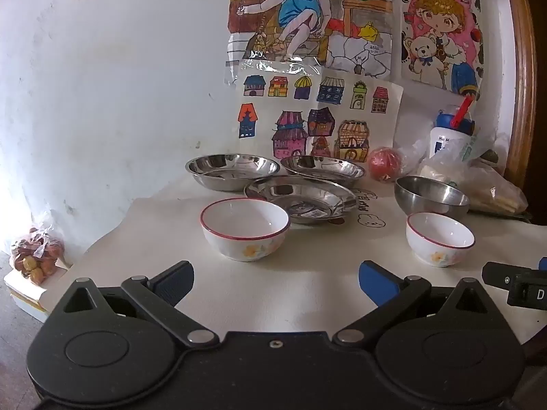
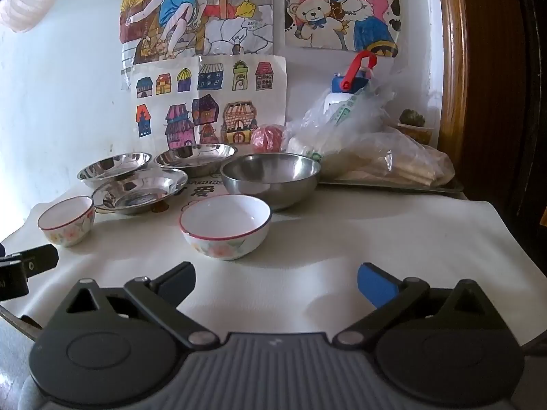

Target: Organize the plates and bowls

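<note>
While both my grippers are hovering wide open and empty, my left gripper (image 1: pixel 276 285) is facing one floral bowl (image 1: pixel 245 233) just ahead — nearest of the two, in front of the steel plate (image 1: pixel 301 198) — my right gripper (image 2: pixel 276 285) facing its twin (image 2: pixel 225 226).

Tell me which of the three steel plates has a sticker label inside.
The front steel plate, nearest the two white bowls. A printed sticker shows on its inner floor; the two steel plates behind it, left and right, show bare metal.
</note>
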`<state>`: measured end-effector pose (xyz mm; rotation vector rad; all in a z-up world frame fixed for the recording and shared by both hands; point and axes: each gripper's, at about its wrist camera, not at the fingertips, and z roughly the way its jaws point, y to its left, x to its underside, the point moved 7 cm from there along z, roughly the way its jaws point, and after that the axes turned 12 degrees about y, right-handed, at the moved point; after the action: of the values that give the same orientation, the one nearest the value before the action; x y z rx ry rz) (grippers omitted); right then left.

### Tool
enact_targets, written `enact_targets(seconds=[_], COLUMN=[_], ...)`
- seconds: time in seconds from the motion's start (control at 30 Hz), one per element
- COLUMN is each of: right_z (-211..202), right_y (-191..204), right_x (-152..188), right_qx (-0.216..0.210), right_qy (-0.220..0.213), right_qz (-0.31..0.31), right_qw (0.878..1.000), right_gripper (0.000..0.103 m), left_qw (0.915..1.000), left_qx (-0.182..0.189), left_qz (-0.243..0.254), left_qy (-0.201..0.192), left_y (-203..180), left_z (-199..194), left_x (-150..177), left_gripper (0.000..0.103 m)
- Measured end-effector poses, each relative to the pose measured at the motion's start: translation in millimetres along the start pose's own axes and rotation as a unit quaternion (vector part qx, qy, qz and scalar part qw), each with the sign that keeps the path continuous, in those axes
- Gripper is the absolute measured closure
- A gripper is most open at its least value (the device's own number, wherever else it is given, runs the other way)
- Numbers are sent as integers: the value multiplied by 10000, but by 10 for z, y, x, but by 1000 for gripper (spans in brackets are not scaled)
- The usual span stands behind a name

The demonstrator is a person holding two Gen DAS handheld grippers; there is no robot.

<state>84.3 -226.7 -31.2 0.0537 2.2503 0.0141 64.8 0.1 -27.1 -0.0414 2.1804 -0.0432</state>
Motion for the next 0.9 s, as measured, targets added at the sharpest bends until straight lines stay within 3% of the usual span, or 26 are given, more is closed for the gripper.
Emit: enact_targets(seconds=[0.9], right_z=[-8], right_y=[2], right_x=[-6], right_qx=[11], right_qy=[-12], right_qz=[-23], right_qw=[10000], right_gripper=[0], left_qw=[10000], left_qx=[12], left_qz=[9], left_qy=[-37], left_y=[-24], left_z=[-5], left_x=[21], left_gripper=[1])
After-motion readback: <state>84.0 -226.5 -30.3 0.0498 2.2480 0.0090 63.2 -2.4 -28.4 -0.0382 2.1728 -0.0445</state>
